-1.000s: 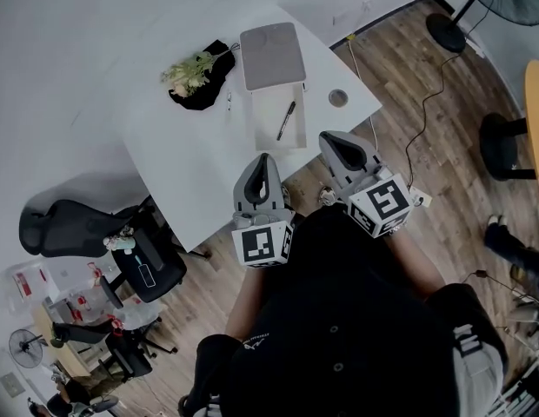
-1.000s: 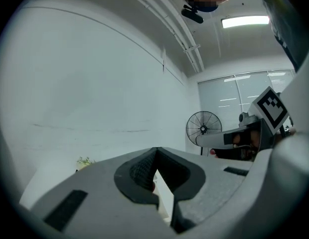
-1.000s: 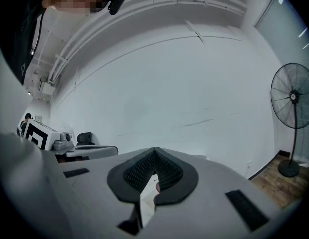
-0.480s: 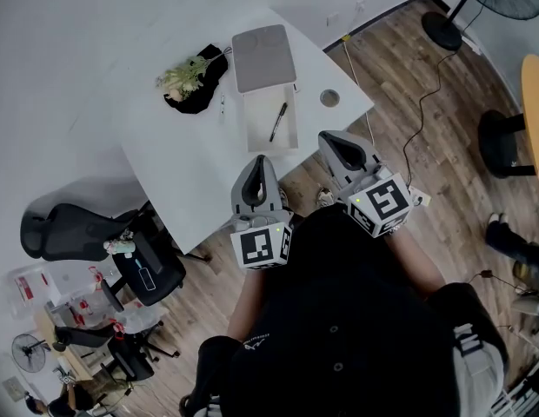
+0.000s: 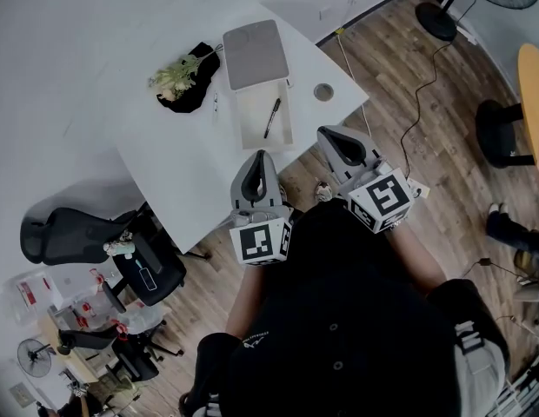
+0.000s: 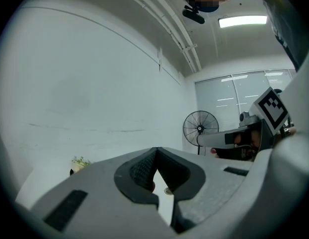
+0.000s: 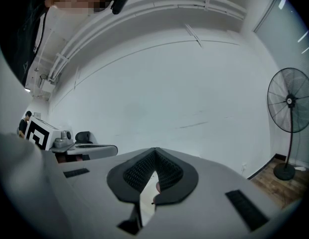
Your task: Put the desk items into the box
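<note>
While the person holds both tools close to the chest in the head view, the left gripper (image 5: 259,157) and right gripper (image 5: 333,135) sit side by side, pointing forward over the near edge of the white worktop (image 5: 187,168). Farther along it stands the open box (image 5: 244,122) with a pen (image 5: 272,117) inside, a grey lid (image 5: 255,53) at its far end, a plant (image 5: 175,74) to the left and a small round item (image 5: 322,92) to the right. The wooden floor (image 5: 409,76) surrounds it, with an office chair (image 5: 65,231) at left. In the left gripper view, the fingers (image 6: 138,171) meet at their tips, holding nothing, against a white wall and a standing fan (image 6: 200,128). In the right gripper view, the fingers (image 7: 137,171) are likewise together and empty.
</note>
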`<state>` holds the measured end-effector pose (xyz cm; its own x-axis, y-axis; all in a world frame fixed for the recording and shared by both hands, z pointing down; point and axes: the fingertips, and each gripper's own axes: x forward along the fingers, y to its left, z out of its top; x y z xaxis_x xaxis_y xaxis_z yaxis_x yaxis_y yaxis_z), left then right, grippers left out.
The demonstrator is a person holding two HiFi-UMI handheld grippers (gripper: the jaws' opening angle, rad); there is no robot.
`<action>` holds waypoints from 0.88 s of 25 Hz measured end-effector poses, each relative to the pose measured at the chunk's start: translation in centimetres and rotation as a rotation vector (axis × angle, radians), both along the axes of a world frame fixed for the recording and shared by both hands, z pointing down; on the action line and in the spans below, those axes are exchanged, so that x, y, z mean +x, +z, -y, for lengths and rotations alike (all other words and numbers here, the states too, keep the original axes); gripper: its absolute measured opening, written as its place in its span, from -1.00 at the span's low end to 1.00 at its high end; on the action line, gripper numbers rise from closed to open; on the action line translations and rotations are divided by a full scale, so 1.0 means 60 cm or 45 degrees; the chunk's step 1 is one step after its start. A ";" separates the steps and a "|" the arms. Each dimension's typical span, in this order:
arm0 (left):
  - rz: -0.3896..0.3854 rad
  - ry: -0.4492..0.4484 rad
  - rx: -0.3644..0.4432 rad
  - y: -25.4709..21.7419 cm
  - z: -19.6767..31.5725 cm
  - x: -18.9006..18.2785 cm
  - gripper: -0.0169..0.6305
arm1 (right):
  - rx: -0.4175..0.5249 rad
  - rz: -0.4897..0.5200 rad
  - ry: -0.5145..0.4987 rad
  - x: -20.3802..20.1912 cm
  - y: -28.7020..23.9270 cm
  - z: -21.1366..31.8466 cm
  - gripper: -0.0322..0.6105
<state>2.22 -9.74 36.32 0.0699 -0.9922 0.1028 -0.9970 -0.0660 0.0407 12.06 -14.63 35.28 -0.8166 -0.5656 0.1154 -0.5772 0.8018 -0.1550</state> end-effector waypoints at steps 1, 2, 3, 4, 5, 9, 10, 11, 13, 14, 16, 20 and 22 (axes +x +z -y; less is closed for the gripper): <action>0.001 0.000 -0.001 0.001 0.000 0.000 -0.92 | 0.001 -0.003 -0.005 -0.001 0.001 -0.001 -0.90; 0.005 0.000 -0.002 0.002 0.001 0.000 -0.92 | 0.001 -0.007 -0.008 -0.002 0.003 -0.001 -0.90; 0.009 0.002 -0.003 0.001 0.001 0.000 -0.93 | 0.000 -0.010 -0.011 -0.004 0.004 -0.002 -0.90; 0.013 0.004 -0.003 0.001 0.001 0.000 -0.92 | -0.001 -0.013 -0.012 -0.005 0.005 -0.003 -0.90; 0.014 0.006 -0.004 0.001 0.001 -0.001 -0.92 | -0.002 -0.017 -0.015 -0.007 0.006 -0.004 -0.90; 0.019 -0.004 -0.008 0.002 0.000 -0.004 -0.92 | 0.001 -0.023 -0.025 -0.011 0.004 -0.006 -0.90; 0.016 -0.009 -0.005 0.002 0.001 -0.006 -0.92 | 0.003 -0.021 -0.025 -0.013 0.002 -0.005 -0.90; 0.014 -0.012 -0.001 0.001 0.000 -0.008 -0.93 | 0.005 -0.020 -0.025 -0.015 0.000 -0.004 -0.90; 0.013 -0.017 0.002 0.000 -0.001 -0.012 -0.93 | 0.010 -0.019 -0.029 -0.019 -0.001 -0.005 -0.90; 0.012 -0.019 0.002 0.000 -0.002 -0.013 -0.92 | 0.009 -0.020 -0.028 -0.020 0.000 -0.006 -0.90; 0.009 -0.025 0.001 0.002 -0.001 -0.016 -0.92 | 0.005 -0.026 -0.024 -0.022 0.003 -0.005 -0.90; 0.007 -0.034 -0.002 0.004 -0.004 -0.018 -0.93 | 0.008 -0.032 -0.040 -0.027 0.003 -0.008 -0.90; 0.010 -0.034 0.001 0.003 -0.004 -0.019 -0.92 | 0.017 -0.026 -0.046 -0.029 0.000 -0.008 -0.90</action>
